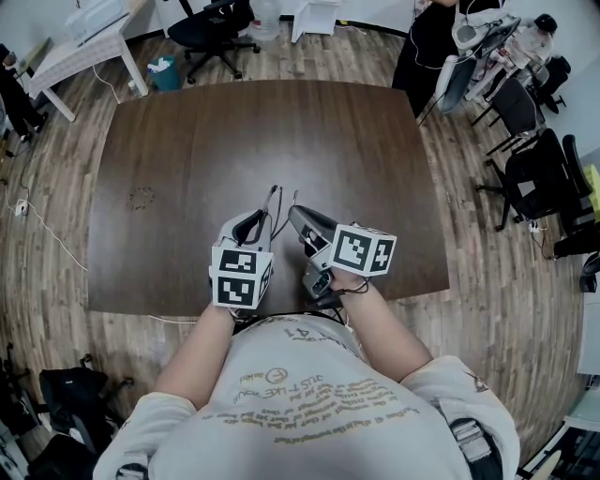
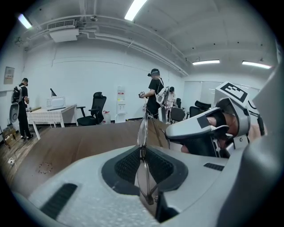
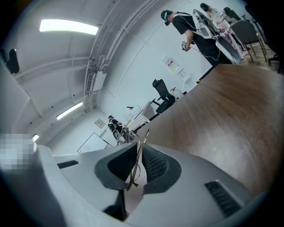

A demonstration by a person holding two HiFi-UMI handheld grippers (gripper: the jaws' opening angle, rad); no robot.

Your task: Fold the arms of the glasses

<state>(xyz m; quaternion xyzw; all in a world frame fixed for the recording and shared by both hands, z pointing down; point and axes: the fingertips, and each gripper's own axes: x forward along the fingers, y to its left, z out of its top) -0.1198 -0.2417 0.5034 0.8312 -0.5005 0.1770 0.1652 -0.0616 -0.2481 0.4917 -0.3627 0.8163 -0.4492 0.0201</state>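
Note:
Thin wire-framed glasses (image 1: pixel 279 202) hang above the near part of the dark wooden table (image 1: pixel 187 141), held between both grippers. My left gripper (image 1: pixel 255 223) is shut on the frame; in the left gripper view a lens rim (image 2: pixel 142 133) stands upright, pinched between the black pads (image 2: pixel 128 165). My right gripper (image 1: pixel 298 217) comes in from the right, its tips close to the left one's. In the right gripper view a thin metal arm of the glasses (image 3: pixel 141 148) runs up between its pads (image 3: pixel 153 163), which close on it.
A small chain-like thing (image 1: pixel 141 197) lies on the table's left side. Black office chairs (image 1: pixel 214 28) and a teal bin (image 1: pixel 166 73) stand beyond the far edge, more chairs (image 1: pixel 534 169) at the right. A person (image 2: pixel 155 95) stands past the far right corner.

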